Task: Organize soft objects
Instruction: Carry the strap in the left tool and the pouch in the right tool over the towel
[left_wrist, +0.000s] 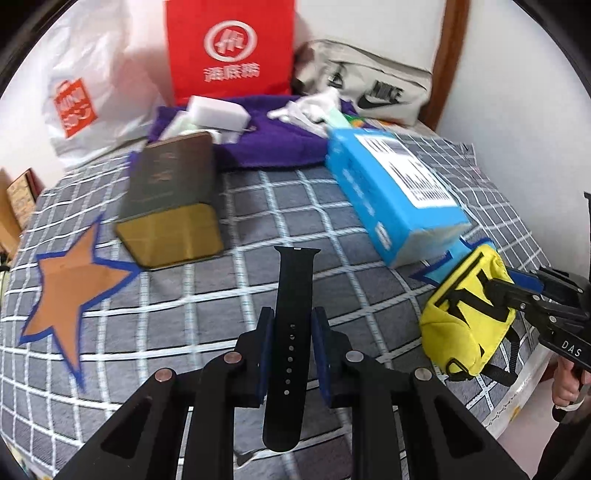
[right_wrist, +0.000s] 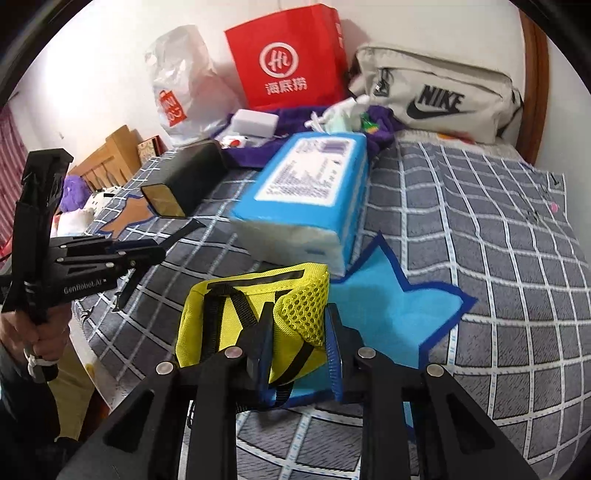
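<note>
A checked grey bedcover (left_wrist: 207, 295) fills both views. At upper centre stands a red paper bag (left_wrist: 229, 48), and a blue tissue pack (right_wrist: 306, 192) lies mid-frame. Low and centre in the right wrist view, the right gripper (right_wrist: 295, 350) pinches a yellow pouch (right_wrist: 236, 321) above a blue star patch (right_wrist: 399, 314). The left gripper (left_wrist: 291, 350) clamps a black watch strap (left_wrist: 293, 295), bottom centre.

Black watch strap (left_wrist: 291, 332): flat silicone, row of small holes, pinched mid-length between left gripper (left_wrist: 291, 354) fingers, pointing away, raised above checked bedcover.
Yellow pouch (right_wrist: 258, 325): black straps, mesh side panel, clamped by right gripper (right_wrist: 295, 354), above blue star patch (right_wrist: 391, 306), near blue tissue pack (right_wrist: 310, 199).
</note>
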